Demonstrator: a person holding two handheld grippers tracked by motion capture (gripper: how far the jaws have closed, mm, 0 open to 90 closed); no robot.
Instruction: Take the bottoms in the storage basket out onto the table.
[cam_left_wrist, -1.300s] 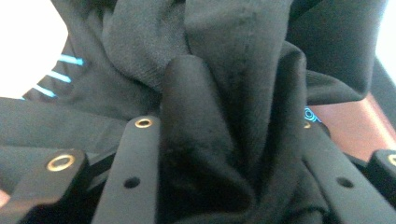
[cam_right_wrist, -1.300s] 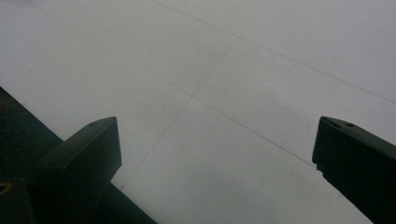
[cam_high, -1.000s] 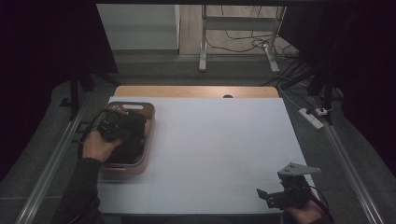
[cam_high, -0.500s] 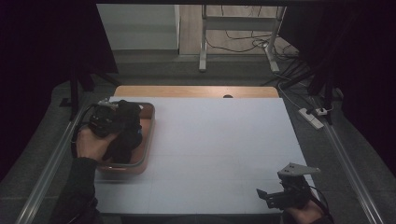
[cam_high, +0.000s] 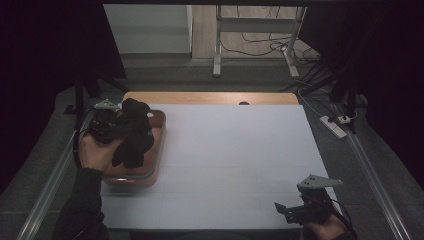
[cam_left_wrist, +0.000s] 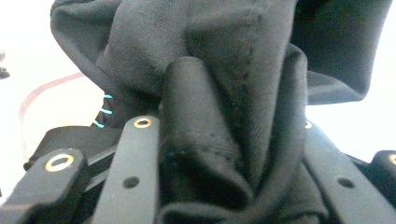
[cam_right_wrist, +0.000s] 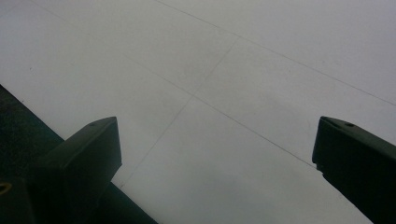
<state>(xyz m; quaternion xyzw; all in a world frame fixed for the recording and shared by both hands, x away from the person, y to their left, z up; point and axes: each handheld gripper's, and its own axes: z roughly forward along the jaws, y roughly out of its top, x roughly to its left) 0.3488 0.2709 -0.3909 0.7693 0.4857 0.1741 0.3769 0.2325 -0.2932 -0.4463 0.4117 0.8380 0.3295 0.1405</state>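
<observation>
The left hand-held gripper (cam_high: 116, 131) is clamped on the bunched black cloth (cam_high: 134, 135), already lifted just above the orange tray (cam_high: 159, 131), while setting it down remains and the right hand-held gripper (cam_high: 288, 212) waits with jaws apart.

A white sheet (cam_high: 235, 155) covers the worktop, leaving a wooden strip (cam_high: 210, 97) bare along the far edge. A power strip (cam_high: 333, 126) lies off the right edge.

Laboratory recording station: white-covered bench (cam_high: 240, 150) framed by black curtains (cam_high: 50, 60), with floor cables (cam_high: 260, 47) and a power strip (cam_high: 334, 125) beyond.
</observation>
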